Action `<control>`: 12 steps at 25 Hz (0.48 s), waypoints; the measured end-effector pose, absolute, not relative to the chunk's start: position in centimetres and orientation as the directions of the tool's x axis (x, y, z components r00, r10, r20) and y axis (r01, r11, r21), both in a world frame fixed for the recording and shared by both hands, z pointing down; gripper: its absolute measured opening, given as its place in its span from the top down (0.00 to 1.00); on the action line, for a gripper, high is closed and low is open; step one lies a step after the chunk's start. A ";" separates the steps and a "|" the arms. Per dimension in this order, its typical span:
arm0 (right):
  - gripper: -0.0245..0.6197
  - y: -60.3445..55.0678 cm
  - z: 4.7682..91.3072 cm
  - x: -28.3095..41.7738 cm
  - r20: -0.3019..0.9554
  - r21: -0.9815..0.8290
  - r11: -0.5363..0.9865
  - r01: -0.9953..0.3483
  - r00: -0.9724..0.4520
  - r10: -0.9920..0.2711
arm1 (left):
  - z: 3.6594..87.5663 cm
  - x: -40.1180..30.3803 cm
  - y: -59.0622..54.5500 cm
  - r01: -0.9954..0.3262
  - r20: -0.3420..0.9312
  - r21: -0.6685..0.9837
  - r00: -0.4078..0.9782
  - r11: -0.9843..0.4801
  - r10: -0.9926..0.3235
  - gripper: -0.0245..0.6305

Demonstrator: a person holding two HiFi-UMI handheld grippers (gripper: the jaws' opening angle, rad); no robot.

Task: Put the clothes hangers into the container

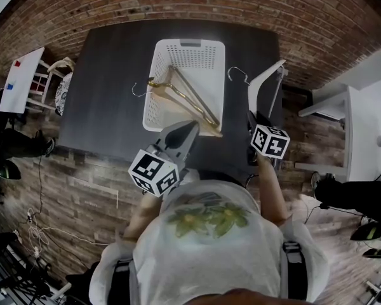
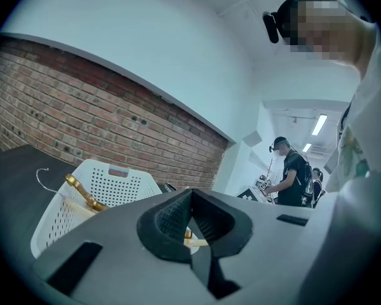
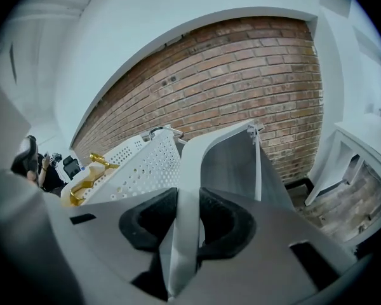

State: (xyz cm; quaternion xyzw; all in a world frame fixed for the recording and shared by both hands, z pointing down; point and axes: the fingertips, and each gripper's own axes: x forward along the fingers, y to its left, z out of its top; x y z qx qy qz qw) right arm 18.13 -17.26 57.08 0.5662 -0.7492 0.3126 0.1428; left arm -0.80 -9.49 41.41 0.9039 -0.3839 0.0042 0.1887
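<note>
Closest to the head camera is the person's printed shirt (image 1: 206,230), with both grippers just beyond it. Right gripper (image 1: 254,123) has its jaws clamped on one arm of the white hanger (image 1: 267,84), whose long axis runs away from it, hook at the far end. The container (image 1: 190,42) stands just left of this gripper on the tabletop (image 1: 105,97), so the coming move is probably a carry leftward over the rim. A wooden hanger (image 1: 187,100) already lies inside. Left gripper (image 1: 189,129), jaws together and empty, points at the container's near wall. Only the right gripper view shows the pads (image 3: 219,224) pinching the arm; only the head view shows the hook.
</note>
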 end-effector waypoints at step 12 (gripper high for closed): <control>0.76 -15.3 49.6 14.7 0.442 -0.297 0.300 -0.907 -0.409 -0.798 | 41.2 -2.1 -7.6 -0.711 0.139 0.337 0.686 -0.617 -0.714 0.92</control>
